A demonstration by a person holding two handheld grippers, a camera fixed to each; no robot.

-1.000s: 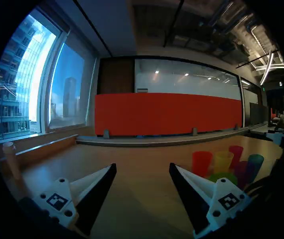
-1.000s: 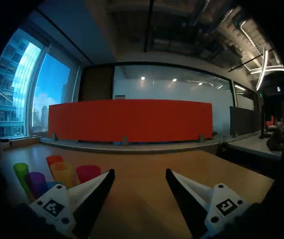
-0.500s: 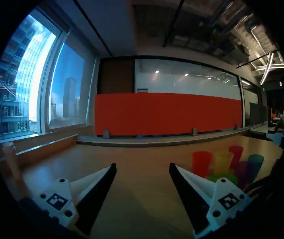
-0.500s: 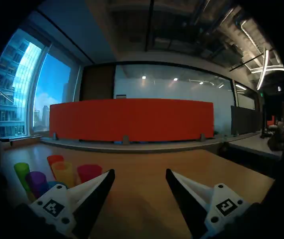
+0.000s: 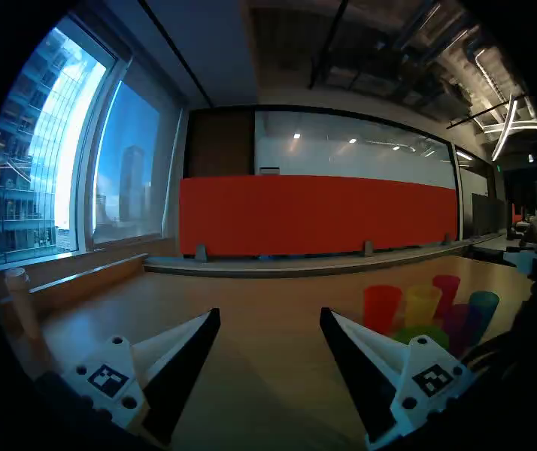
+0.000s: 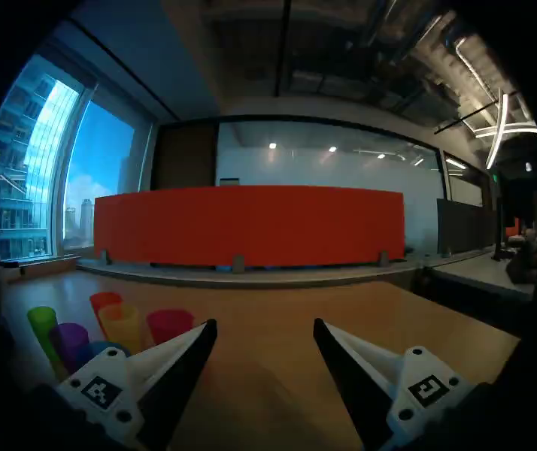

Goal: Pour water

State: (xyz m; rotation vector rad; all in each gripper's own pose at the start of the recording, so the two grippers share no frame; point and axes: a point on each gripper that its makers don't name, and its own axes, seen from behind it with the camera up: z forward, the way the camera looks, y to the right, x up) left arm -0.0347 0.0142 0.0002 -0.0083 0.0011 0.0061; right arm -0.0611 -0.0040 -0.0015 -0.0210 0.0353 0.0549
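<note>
In your left gripper view, the window (image 5: 65,173) stands left of the red partition (image 5: 317,214). A pale upright tube (image 5: 19,289) sits lower down, well to the partition's left. Your left tongs (image 5: 268,312) are released: the two white fingers stand wide apart over the bare table (image 5: 268,383), below the partition's middle, with nothing between them. Below the partition's right end, and nearer to you than it, the cups stand in a tight cluster on the table. From left to right they are an orange-red cup (image 5: 381,307), a yellow cup (image 5: 421,303), a pink cup (image 5: 446,289), a purple cup (image 5: 458,319) and a teal cup (image 5: 483,304). A green cup (image 5: 421,334) sits low in front, partly hidden by the tongs' right finger. You cannot tell what the cups hold.

In your right gripper view, the cluster lies below the partition's (image 6: 250,225) left end. The green cup (image 6: 41,322) is farthest left, then the purple (image 6: 69,342), orange-red (image 6: 104,303), yellow (image 6: 122,325) and pink (image 6: 168,325) ones, just beside the left finger. Your right tongs (image 6: 265,323) are also released, spread wide over bare table (image 6: 268,383) below the partition's middle, gripping nothing. A grey desk (image 6: 486,274) lies right of the partition's right end.
</note>
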